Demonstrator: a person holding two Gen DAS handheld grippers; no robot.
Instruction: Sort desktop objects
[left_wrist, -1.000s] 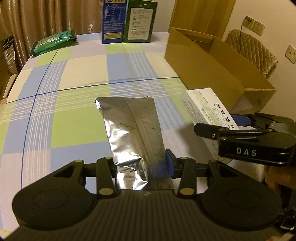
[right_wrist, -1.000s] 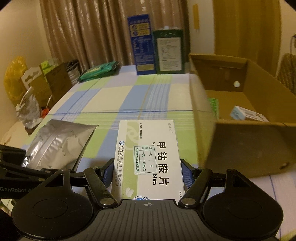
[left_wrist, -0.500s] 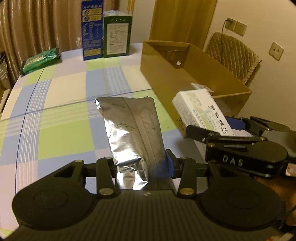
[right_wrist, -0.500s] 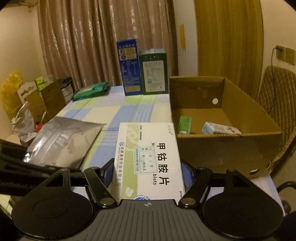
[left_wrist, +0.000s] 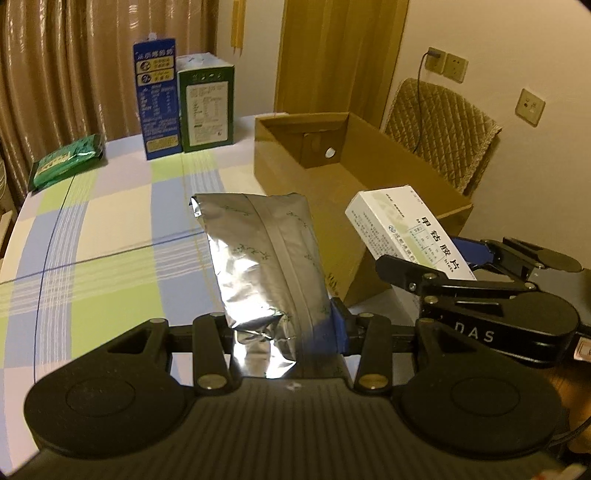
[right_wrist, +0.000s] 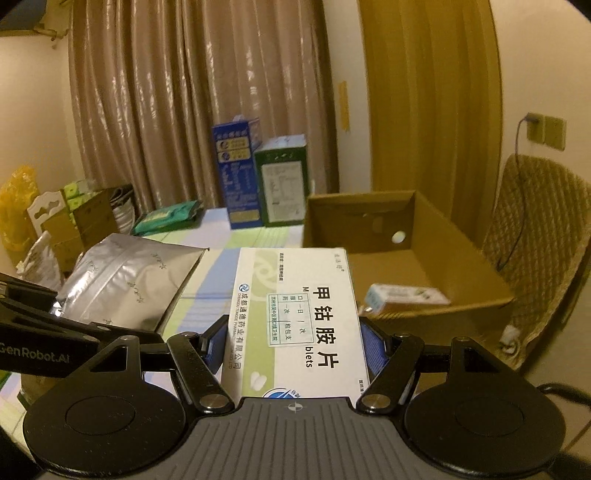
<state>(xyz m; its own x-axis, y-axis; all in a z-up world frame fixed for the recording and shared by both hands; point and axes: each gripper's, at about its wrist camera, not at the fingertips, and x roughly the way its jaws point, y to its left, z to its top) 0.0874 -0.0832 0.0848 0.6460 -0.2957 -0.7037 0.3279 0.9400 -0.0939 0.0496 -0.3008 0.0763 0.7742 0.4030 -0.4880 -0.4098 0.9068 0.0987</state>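
Nearest to you, your left claw (left_wrist: 288, 328) is clamped on the near end of the foil pouch (left_wrist: 262, 258), whose long axis runs straight away from you, its far end tipped up above the bench (left_wrist: 110, 229). Just to its right, your right claw (right_wrist: 293, 345) is closed on the near end of the white box (right_wrist: 295, 306), also pointing lengthwise away from you; both blue pads press its long sides. Both items are off the bench, held side by side.

The relation that matters: the carton (left_wrist: 373, 173) lies ahead and to the right of both claws. In the right wrist view its open top sits just beyond and right of the white box's far edge, so your right hand is the nearer one and should probably go first, moving forward and right, then lowering over the near wall. A small box (right_wrist: 404, 295) already lies inside near that wall, so aim past it.

Farther off, the green packet (left_wrist: 66, 162) rests at far left, and the blue box (left_wrist: 157, 99) and green box (left_wrist: 205, 107) stand at the far edge, all apparently unsorted.
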